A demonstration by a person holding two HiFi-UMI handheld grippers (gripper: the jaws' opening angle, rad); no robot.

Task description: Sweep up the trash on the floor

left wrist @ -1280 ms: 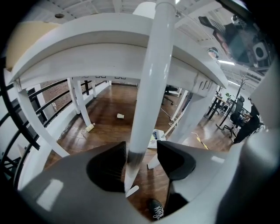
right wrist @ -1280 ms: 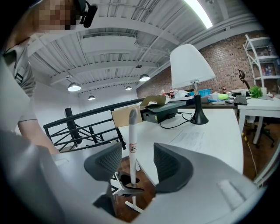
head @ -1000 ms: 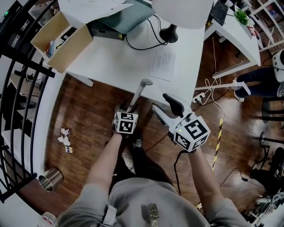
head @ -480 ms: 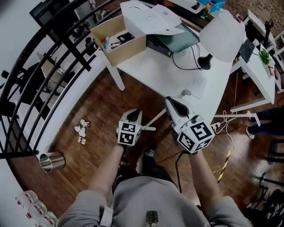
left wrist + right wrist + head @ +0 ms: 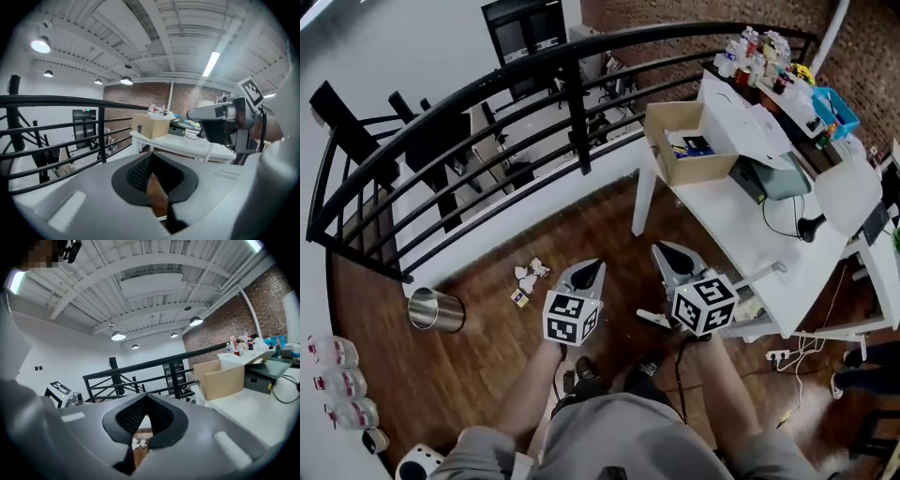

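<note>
Lining the far left edge of the head view, clear plastic bottles (image 5: pixel 333 382) lie in a row on the dark, glossy plank floor (image 5: pixel 478 375). Just right of them a round, shiny metal can (image 5: pixel 436 310) lies tilted, with bare planks all round it. Behind it a black railing (image 5: pixel 487 94) of thin bars curves across the scene and closes off the floor's far edge.

The trash (image 5: pixel 528 275), a small cluster of crumpled white paper scraps with one flat yellowish bit beside them, sits on the floor close to the pale strip under the railing. It is right of the can, well apart from it, and open planks lie between them.

The left gripper (image 5: pixel 587 272), smooth grey plastic with ribbed black pads, hangs near the trash, to its right and not touching. Its jaws have just been closing and now meet with nothing between them. The right gripper (image 5: pixel 667 255) is pressed together too and holds nothing; the scraps show on the floor below its tips.

A thin pale handle (image 5: pixel 761 273) runs behind the right gripper toward the white, smooth worktop (image 5: pixel 731 225), and neither gripper grips it. The worktop's straight front edge hems in the floor on the right. An open, square-cornered cardboard box (image 5: pixel 703 172) stands at its far corner
</note>
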